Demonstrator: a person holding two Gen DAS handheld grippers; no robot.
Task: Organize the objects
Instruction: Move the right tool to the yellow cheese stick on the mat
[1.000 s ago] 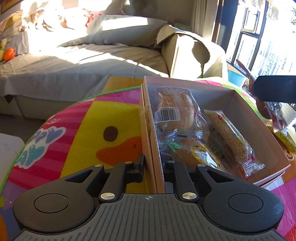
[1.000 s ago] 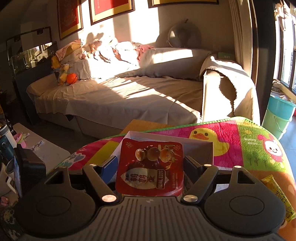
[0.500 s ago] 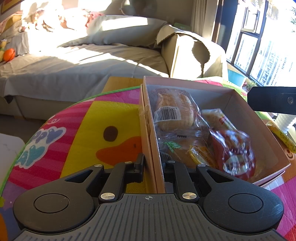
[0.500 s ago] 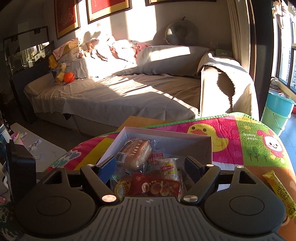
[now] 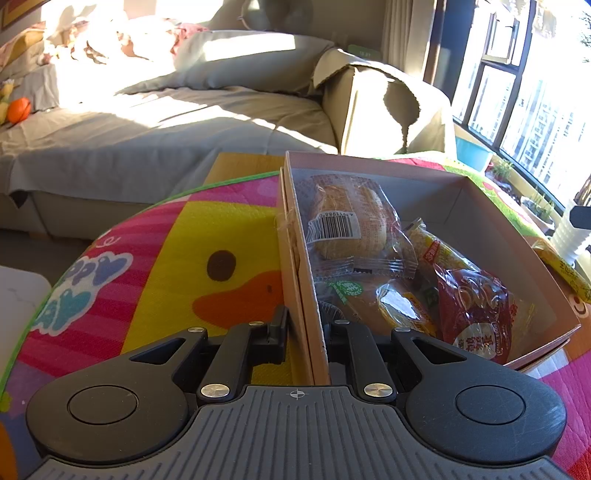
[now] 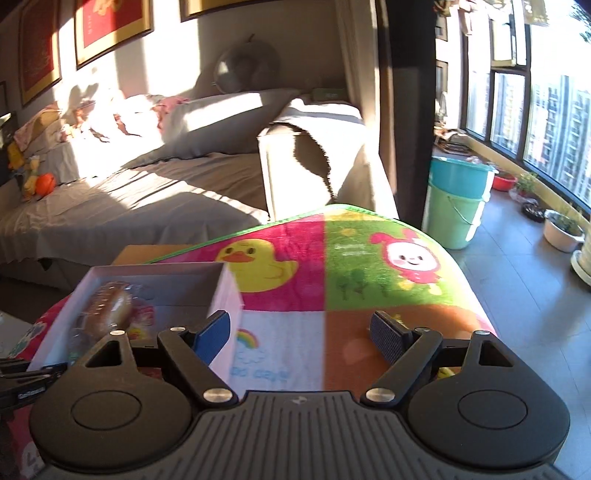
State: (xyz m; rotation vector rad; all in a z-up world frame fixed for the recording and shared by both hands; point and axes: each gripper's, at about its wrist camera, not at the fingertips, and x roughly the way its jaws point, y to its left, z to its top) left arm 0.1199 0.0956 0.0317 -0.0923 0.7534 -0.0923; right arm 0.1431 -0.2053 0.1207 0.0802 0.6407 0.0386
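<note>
Now left claw (image 5: pixel 303 326) clenched on box (image 5: pixel 524 243) wall, right claw (image 6: pixel 301 334) released, seemingly empty.

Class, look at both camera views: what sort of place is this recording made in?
Most likely a home living room: a covered sofa with cushions, framed pictures on the wall, and a children's cartoon play mat.

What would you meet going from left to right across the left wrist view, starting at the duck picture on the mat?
Duck picture → box wall clamped in the left gripper → barcoded bread pack → red snack pouch → yellow snack bar outside the box.
</note>
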